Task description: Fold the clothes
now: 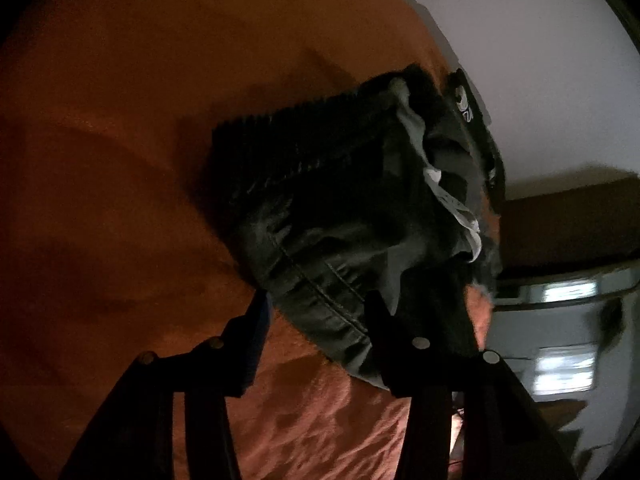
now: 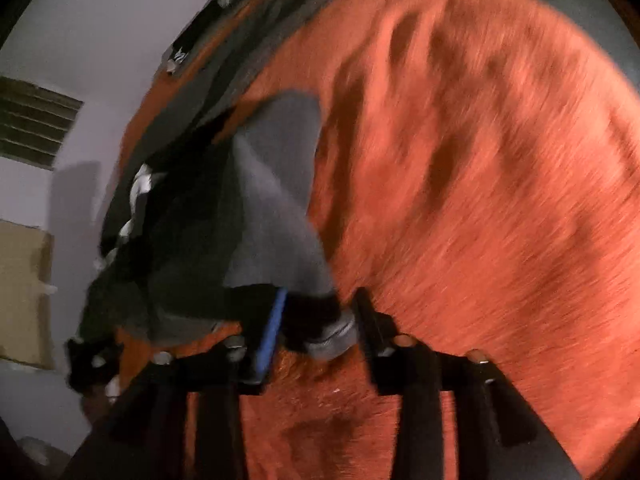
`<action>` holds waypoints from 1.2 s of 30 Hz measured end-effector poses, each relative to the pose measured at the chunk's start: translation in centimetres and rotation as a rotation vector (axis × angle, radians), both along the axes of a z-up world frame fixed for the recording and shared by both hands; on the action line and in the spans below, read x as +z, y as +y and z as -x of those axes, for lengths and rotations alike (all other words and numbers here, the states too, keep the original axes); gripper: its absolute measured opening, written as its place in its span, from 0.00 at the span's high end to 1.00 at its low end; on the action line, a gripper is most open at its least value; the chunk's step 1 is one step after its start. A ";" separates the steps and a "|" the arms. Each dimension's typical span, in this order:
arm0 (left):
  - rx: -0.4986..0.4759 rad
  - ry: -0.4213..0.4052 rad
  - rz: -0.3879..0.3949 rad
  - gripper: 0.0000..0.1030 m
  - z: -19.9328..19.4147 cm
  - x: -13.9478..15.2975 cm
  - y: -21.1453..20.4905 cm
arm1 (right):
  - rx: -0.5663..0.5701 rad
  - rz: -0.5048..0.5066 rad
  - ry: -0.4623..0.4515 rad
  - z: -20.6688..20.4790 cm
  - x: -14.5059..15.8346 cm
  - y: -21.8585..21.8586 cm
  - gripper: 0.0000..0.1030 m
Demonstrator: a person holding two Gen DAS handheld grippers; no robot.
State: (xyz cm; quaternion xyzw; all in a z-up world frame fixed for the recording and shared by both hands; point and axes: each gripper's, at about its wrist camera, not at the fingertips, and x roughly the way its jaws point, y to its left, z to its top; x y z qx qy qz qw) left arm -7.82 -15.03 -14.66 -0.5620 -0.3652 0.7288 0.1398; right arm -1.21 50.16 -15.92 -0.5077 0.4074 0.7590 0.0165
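Left gripper (image 1: 316,312): jaws about half open, a bunched dark garment (image 1: 344,216) edge lying between them. The right finger looks to touch the cloth; the left blue pad (image 1: 260,320) stands just clear, so a real pinch can't be confirmed.

Right gripper (image 2: 320,320): jaws about half open with a rolled grey hem (image 2: 332,336) between them. It seems to sit against the right finger, but blur hides whether the pads press.

Outward: the grey cloth fans up and left from the right jaws into darker fabric with white trim, heaped along the left edge of an orange blanket (image 2: 480,200) that covers the whole work surface. In the left view the same pile sits at the blanket's far right edge, beside a pale wall.

Step, judged: taking hold of a garment edge at both ends, before spreading it. Next move calls for closing firmly on a single layer each, then drawing the piece clear of the heap and flat onto open blanket.
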 end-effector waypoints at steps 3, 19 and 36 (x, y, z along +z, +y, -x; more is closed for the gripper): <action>-0.041 -0.009 0.033 0.52 0.2 -0.6 0.9 | 0.012 0.003 0.040 0.3 -1.4 -0.8 0.37; 0.005 -0.042 0.037 0.52 0.5 -1.0 -0.6 | 0.132 -0.874 0.461 1.8 24.5 -2.1 1.00; -0.021 -0.072 0.059 0.44 1.2 -1.7 -0.7 | 0.247 -0.244 -0.024 2.2 1.0 -0.9 0.33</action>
